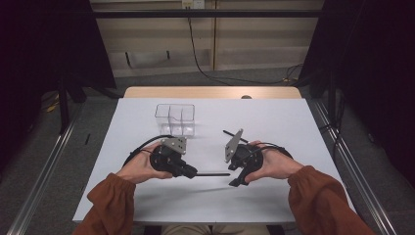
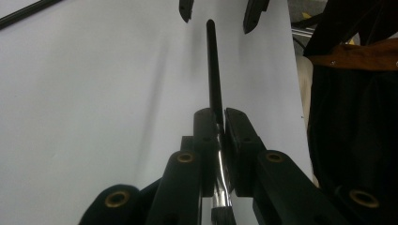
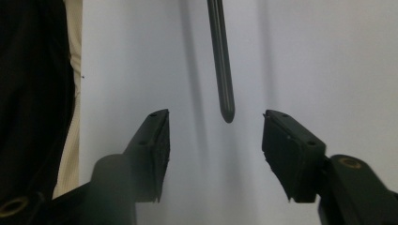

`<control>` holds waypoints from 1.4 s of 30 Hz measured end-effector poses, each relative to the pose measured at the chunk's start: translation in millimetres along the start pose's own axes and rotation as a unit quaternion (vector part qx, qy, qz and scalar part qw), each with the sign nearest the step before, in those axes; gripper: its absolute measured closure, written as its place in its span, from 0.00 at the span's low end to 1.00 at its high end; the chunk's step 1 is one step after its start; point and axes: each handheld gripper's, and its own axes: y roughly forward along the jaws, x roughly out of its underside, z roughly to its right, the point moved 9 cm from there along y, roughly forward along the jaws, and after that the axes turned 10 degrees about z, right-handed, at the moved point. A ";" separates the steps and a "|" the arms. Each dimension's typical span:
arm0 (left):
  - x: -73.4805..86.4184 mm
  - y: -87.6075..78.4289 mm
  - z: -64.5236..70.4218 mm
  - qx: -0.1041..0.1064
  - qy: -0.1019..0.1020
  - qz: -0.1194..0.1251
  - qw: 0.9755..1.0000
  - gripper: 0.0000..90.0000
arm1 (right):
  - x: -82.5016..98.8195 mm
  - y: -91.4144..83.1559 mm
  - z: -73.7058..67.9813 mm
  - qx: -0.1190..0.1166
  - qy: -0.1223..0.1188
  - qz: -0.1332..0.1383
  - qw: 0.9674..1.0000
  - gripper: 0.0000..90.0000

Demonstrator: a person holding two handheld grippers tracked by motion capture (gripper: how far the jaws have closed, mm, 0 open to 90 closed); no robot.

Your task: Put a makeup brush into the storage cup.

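A slim black pen [image 1: 211, 174] lies level just above the white table [image 1: 274, 117], pointing right. My left gripper [image 1: 193, 172] is shut on its near end, and in the left gripper view the pen [image 2: 213, 70] runs straight out from the pinched jaws of that gripper [image 2: 220, 115]. My right gripper [image 1: 235, 176] faces it from the right, open. In the right gripper view the pen's tip [image 3: 227, 112] sits just between the tips of the right gripper [image 3: 216, 129], touching neither pad. The right gripper's jaw tips [image 2: 218, 9] show at the top of the left gripper view.
A clear plastic box [image 1: 175, 119] with compartments stands behind the hands, toward the table's far side. A second black stick [image 1: 235, 136] lies on the table behind the right gripper. The table's front edge is close under both forearms.
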 end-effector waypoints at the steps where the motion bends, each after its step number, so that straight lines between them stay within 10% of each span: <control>1: -0.1 0.6 -0.4 -0.001 0.002 0.000 1.000 0.93 | -0.3 1.5 0.4 -0.002 0.002 -0.003 1.000 0.50; 18: -0.8 5.1 1.9 0.012 0.001 0.005 1.000 0.93 | -4.6 15.0 -0.8 -0.020 -0.018 -0.044 0.999 0.72; 42: -0.7 12.7 0.0 0.015 0.004 0.004 1.000 0.93 | -7.6 19.0 -0.7 -0.024 -0.031 -0.033 0.999 0.93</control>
